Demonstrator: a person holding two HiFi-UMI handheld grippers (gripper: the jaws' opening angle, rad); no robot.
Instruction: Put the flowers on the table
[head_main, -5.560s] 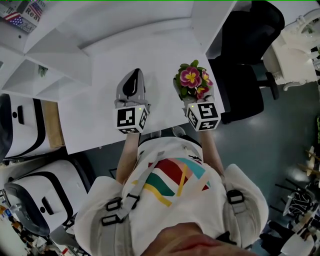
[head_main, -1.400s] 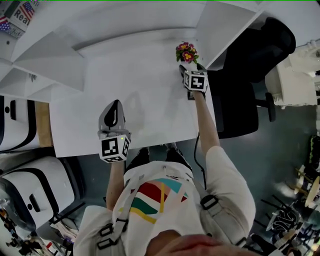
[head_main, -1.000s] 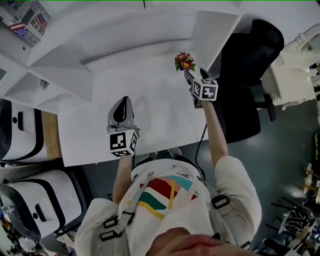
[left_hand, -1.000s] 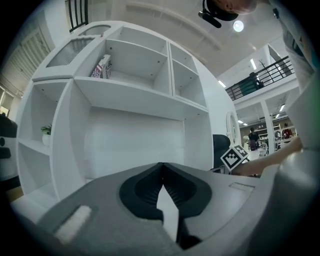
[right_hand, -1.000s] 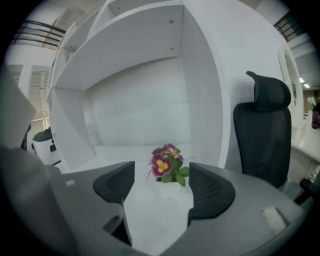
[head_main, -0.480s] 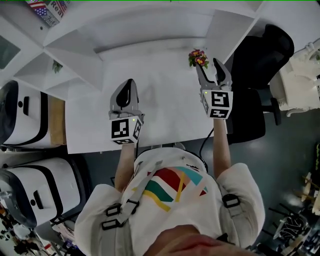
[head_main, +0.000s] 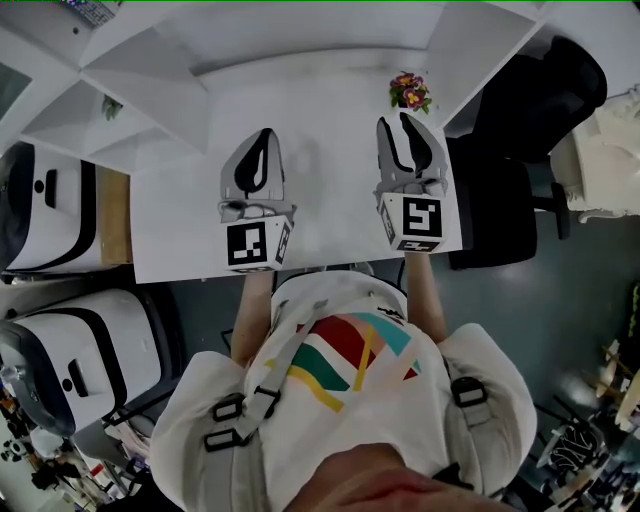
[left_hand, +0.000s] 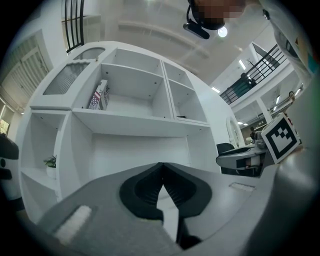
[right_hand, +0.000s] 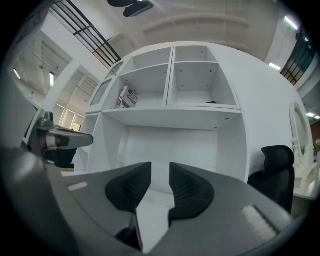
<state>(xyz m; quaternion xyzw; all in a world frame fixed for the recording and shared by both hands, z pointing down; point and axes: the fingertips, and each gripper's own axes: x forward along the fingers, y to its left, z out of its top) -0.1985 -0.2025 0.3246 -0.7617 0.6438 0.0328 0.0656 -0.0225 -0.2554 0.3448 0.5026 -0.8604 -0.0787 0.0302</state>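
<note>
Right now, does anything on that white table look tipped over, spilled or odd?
Nothing stands out. The flowers appear upright near the far right corner of the table, with nothing spilled around them.

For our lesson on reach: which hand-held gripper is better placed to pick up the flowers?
Right. The right hand-held gripper sits just short of the flowers at the far right of the table; its empty jaws are closing. The left hand-held gripper, shut, is farther off.

Tabletop (head_main: 330, 150) lies open between shelf unit (head_main: 150, 80) and flowers (head_main: 410, 92) at far right corner.
</note>
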